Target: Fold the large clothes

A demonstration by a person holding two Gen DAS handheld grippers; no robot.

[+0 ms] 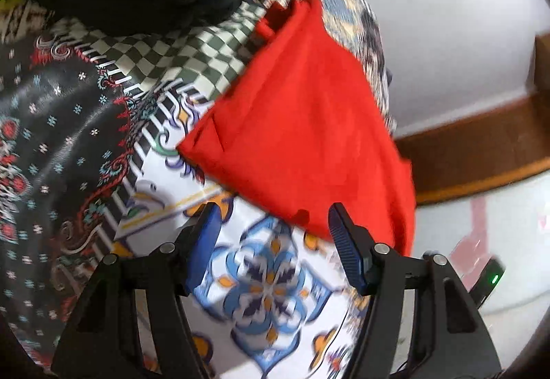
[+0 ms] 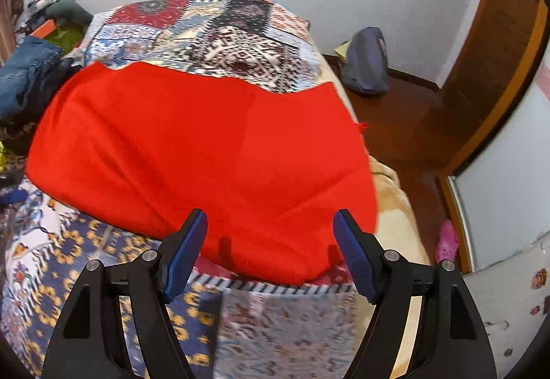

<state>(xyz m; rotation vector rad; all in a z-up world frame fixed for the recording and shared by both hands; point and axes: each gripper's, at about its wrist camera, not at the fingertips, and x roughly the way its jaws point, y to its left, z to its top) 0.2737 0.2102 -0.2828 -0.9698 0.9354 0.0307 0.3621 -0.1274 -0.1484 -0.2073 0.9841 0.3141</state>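
red cloth [image 2: 192, 152] lying spread across the patchwork bedspread [image 2: 240, 35], near edge reaching toward the bed's right side, looking already doubled into a broad rounded slab with soft creases, though further folds likely remaining. going left to right in the right wrist view: folded denim [image 2: 27, 69] sitting at the far left, then the red cloth filling the middle, then cream blanket [image 2: 388, 186] showing at the bed's edge, then grey bag [image 2: 366, 62] resting on dark wooden floor. looking matte, fleecy and thick, with one loose thread at the right corner. left gripper [image 1: 273, 227] hovering wide over the tiled print, holding nothing, cloth's near corner just beyond its tips. right gripper [image 2: 270, 234] also standing wide and holding nothing, red hem lying below between the blue ribbed pads, apparently not pinched.
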